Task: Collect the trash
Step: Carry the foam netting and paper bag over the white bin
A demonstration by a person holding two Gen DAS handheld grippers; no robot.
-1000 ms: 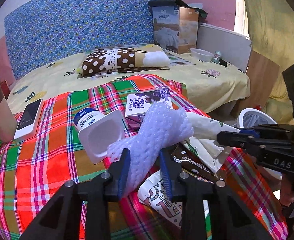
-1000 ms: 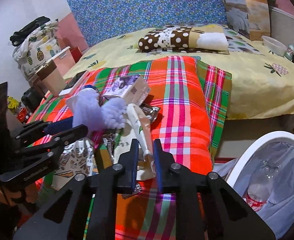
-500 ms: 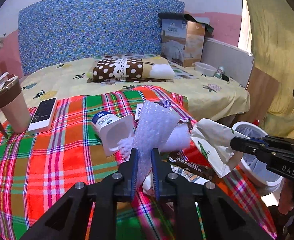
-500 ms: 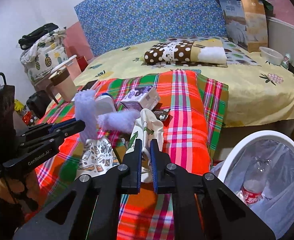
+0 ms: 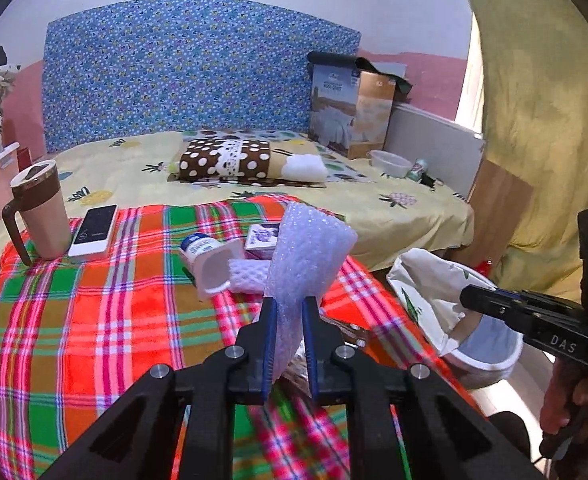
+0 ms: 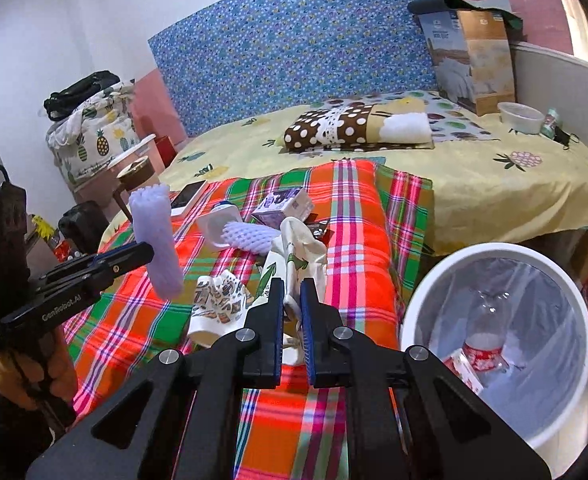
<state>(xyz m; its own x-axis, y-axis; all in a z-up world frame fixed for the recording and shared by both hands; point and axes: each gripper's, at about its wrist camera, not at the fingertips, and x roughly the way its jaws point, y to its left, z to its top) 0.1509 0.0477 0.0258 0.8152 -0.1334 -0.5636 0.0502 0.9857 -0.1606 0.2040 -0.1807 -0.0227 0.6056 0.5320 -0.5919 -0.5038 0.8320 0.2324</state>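
Bright, even indoor light, strongest from a glowing window gap [image 5: 466, 92] at right. Soft shadows only. Strong fisheye bending, dark vignette at corners. Slight motion blur low on the plaid blanket [image 5: 94, 320].

Knobbly white foam-net sleeve [image 5: 305, 256]; matt crumpled white paper bag [image 6: 294, 264]; woven plaid cloth blanket [image 5: 94, 312]; smooth white plastic bin [image 6: 565, 432] lined with glossy translucent film.

Yogurt cup [image 5: 213, 262] on blanket [image 5: 94, 320], mug [image 5: 40, 210] and phone [image 5: 94, 230] left; bin [image 6: 497, 344] right of bed.
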